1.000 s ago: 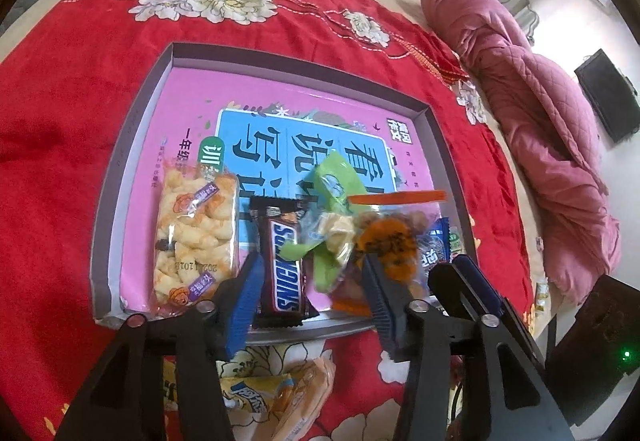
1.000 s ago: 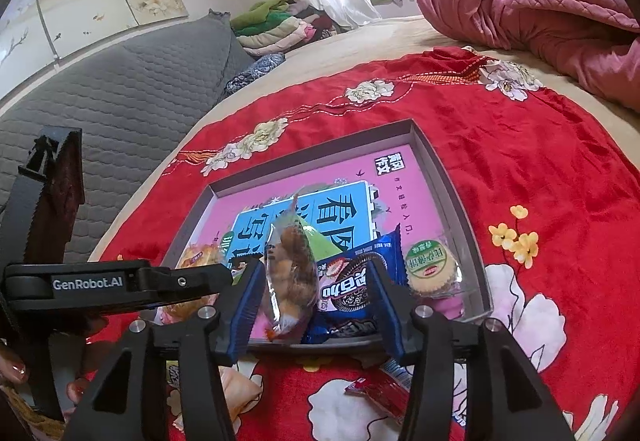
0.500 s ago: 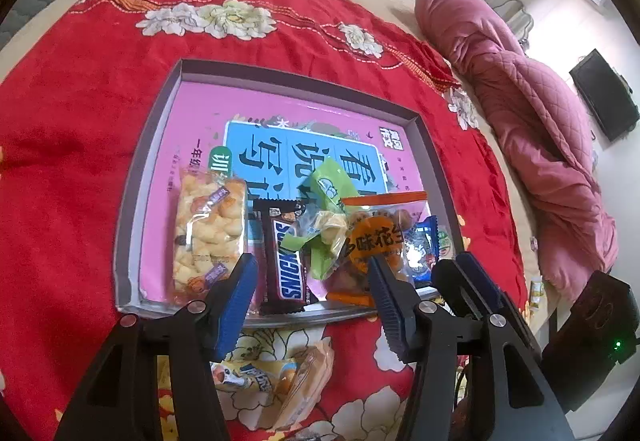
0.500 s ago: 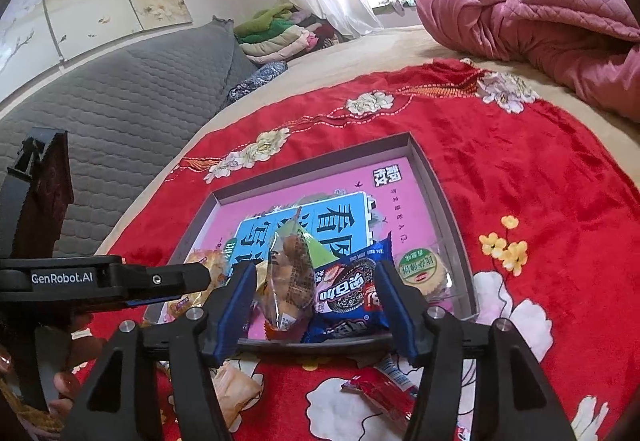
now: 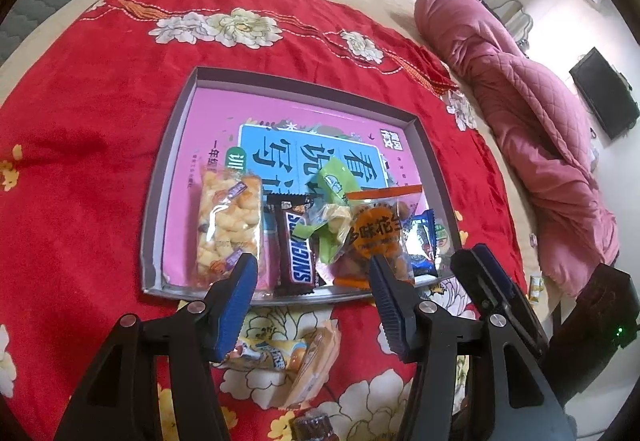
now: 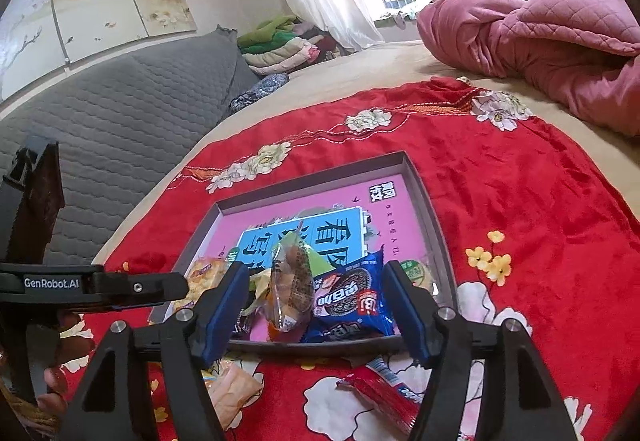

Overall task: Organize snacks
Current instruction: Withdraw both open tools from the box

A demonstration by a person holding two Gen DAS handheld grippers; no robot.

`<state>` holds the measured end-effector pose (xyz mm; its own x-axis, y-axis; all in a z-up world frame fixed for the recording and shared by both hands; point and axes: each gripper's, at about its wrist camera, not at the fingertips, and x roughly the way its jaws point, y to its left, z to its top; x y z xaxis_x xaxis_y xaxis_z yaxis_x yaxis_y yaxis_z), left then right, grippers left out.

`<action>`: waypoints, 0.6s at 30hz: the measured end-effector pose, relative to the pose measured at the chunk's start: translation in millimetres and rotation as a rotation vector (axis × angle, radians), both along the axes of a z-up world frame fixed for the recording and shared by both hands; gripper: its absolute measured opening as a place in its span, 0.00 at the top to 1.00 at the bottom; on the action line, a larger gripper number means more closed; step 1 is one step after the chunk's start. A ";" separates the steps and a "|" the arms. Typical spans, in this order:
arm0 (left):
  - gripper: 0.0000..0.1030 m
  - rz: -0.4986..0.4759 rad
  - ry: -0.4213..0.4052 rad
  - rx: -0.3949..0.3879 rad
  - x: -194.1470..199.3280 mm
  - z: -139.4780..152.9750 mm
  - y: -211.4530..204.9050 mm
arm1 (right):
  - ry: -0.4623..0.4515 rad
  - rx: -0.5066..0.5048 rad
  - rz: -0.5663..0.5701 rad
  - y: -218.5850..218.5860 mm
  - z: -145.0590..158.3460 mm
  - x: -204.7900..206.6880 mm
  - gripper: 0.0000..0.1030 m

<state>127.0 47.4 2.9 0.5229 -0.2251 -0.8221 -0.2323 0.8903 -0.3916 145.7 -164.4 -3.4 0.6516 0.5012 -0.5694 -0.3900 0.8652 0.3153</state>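
Snacks sit in a row at the near edge of the tray (image 5: pixel 168 177), and more wait on the red cloth (image 5: pixel 80 145).
Left gripper (image 5: pixel 312 281) is wide and holds nothing; right gripper (image 6: pixel 310 291) is opening, empty too. The upright nut bag (image 6: pixel 290 287) could tip onto the cookie pack (image 6: pixel 352 301) if bumped. The chocolate bar (image 5: pixel 298 251) reads "SNICKERS"; the other gripper says "GenRobot.AI". The red packet's (image 6: pixel 380 397) writing is too blurry, I think.
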 end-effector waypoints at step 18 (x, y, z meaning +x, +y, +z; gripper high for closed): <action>0.43 0.006 -0.015 -0.009 -26.2 11.9 7.2 | 0.002 0.002 -0.052 -20.4 12.7 -15.7 0.33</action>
<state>100.8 54.6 14.8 0.5361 -0.2297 -0.8123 -0.2317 0.8853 -0.4033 130.1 -184.7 9.4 0.6759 0.4675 -0.5698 -0.3435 0.8838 0.3176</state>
